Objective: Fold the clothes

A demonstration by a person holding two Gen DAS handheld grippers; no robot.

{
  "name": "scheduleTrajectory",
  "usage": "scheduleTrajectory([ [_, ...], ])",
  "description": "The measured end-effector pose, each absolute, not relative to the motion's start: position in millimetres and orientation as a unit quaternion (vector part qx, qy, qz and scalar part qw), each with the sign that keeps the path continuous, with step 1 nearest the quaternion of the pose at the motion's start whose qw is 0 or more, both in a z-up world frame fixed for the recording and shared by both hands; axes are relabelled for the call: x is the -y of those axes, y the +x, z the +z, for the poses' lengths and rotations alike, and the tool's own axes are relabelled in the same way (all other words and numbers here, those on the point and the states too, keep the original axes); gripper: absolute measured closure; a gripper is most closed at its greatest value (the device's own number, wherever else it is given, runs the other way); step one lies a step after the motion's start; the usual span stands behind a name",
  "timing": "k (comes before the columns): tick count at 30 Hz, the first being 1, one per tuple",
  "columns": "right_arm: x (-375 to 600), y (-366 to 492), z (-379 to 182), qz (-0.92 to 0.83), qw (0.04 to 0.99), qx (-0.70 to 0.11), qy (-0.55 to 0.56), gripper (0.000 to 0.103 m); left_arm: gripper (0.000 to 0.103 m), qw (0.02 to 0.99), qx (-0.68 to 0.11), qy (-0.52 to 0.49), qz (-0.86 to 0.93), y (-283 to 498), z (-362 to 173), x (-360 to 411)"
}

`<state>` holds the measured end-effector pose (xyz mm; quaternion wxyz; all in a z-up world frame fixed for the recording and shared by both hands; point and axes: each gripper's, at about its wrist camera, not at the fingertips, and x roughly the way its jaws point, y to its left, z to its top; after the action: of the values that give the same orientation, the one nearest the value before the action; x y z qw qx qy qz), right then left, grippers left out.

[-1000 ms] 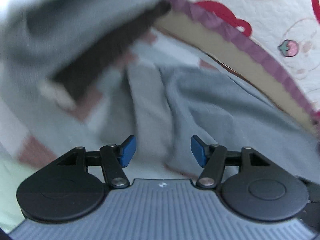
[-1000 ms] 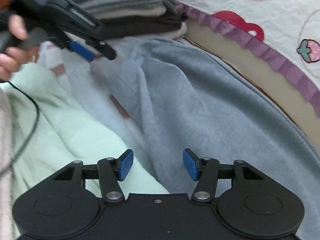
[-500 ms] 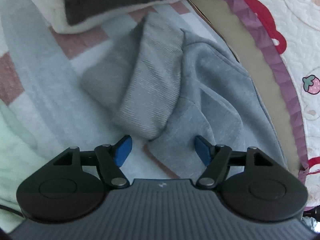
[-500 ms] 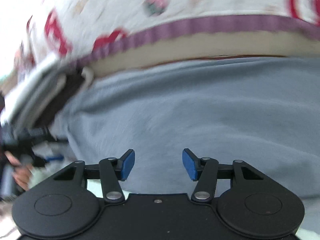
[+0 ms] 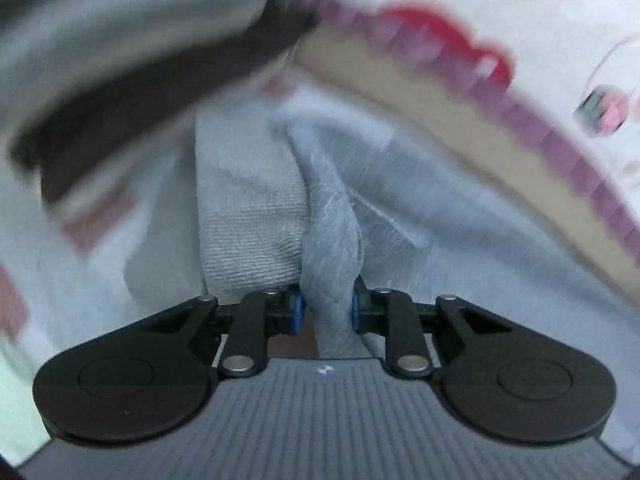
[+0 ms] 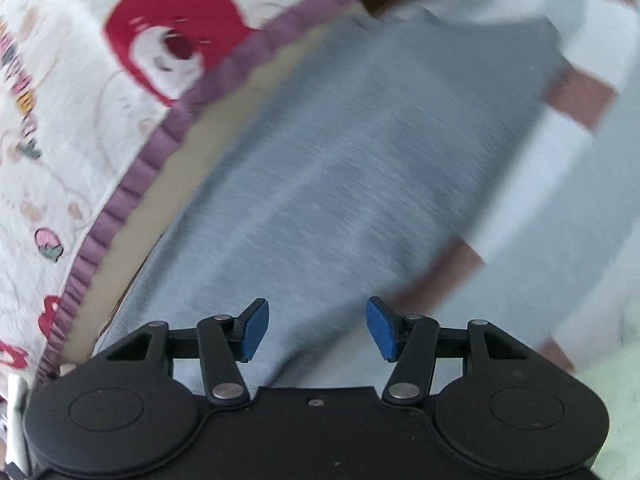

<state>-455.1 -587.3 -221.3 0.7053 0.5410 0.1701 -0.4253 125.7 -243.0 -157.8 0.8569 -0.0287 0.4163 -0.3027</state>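
Left wrist view shows the left gripper (image 5: 325,307) closing on a bunched fold of the grey garment (image 5: 332,216) lying unfolded on the checked blanket (image 5: 104,216), a folded stack (image 5: 132,92) beyond, while the right gripper (image 6: 316,330) hovers open, empty, so this fold has barely begun.

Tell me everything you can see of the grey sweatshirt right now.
The grey sweatshirt is soft blue-grey fleece with a paler ribbed cuff. It lies spread over the checked blanket, one edge along the purple-frilled quilt. A bunched fold stands between the left gripper's closing blue pads. The right gripper is open over flat cloth, holding nothing.
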Motion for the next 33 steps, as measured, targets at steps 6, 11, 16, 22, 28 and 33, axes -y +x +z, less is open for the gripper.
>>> scheduleTrajectory([
  [6, 572.3, -447.4, -245.6, -0.323, 0.706, -0.116, 0.620, 0.049, 0.083, 0.862, -0.380, -0.056, -0.330, 145.8, -132.7, 258.1],
  [11, 525.7, -376.0, -196.3, -0.198, 0.845, -0.232, 0.440, 0.055, 0.083, 0.854, -0.399, -0.053, -0.329, 147.2, -134.9, 255.2],
  [16, 488.9, -304.2, -192.3, -0.163, 0.875, -0.303, 0.340, 0.055, 0.082, 0.842, -0.415, -0.080, -0.336, 156.6, -133.7, 236.3],
  [22, 455.1, -240.6, -193.4, -0.133, 0.900, -0.367, 0.195, 0.052, 0.082, 0.836, -0.444, -0.050, -0.320, 155.7, -161.0, 235.5],
  [28, 445.1, -201.9, -197.8, -0.102, 0.903, -0.384, 0.165, 0.050, 0.082, 0.832, -0.447, -0.061, -0.323, 158.8, -163.8, 233.4],
  [33, 442.6, -203.8, -178.6, -0.160, 0.924, -0.329, 0.109, 0.049, 0.081, 0.829, -0.451, -0.065, -0.323, 159.3, -165.4, 233.6],
])
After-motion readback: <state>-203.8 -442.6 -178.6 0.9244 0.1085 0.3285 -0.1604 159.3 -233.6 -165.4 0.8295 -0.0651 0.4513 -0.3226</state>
